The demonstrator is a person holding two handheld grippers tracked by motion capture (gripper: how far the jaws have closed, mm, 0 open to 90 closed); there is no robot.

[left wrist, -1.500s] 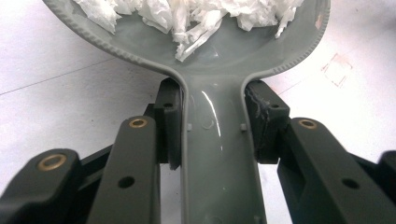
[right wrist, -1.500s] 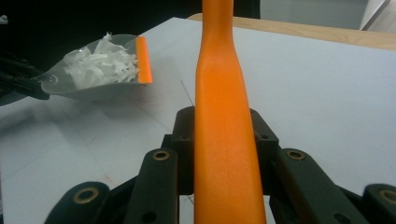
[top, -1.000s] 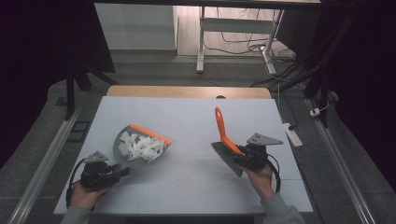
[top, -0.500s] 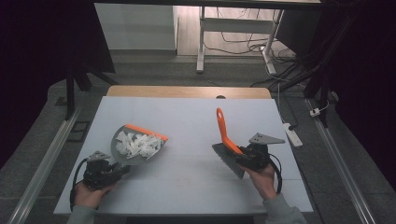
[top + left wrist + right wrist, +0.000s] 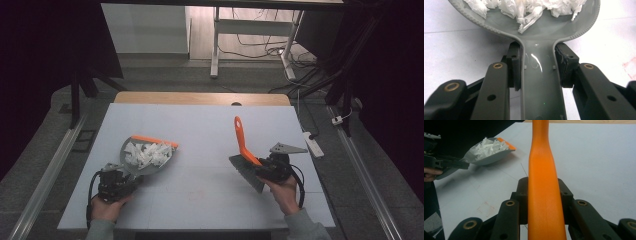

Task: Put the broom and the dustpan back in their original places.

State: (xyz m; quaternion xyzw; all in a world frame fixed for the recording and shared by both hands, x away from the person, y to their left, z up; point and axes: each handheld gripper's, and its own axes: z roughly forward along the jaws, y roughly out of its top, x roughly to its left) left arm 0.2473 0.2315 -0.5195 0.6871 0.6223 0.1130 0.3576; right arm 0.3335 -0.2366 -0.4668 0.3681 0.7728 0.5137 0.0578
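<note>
A grey dustpan (image 5: 148,156) with an orange front lip lies on the left of the white table, heaped with white paper scraps (image 5: 146,153). My left gripper (image 5: 117,176) is shut on the dustpan's handle (image 5: 541,82), both pads pressing its sides. On the right, my right gripper (image 5: 261,169) is shut on the orange handle (image 5: 543,192) of a brush (image 5: 243,148), whose grey bristles (image 5: 247,173) point down toward the table front. In the right gripper view the dustpan (image 5: 489,153) sits farther off at the left.
The white table top (image 5: 200,130) has a wooden strip along its far edge. A faint red mark (image 5: 195,194) shows near the table's front middle. A white power strip (image 5: 310,143) lies on the floor to the right.
The dustpan and my left gripper have shifted a little toward the left front. The brush and right gripper are unchanged.
</note>
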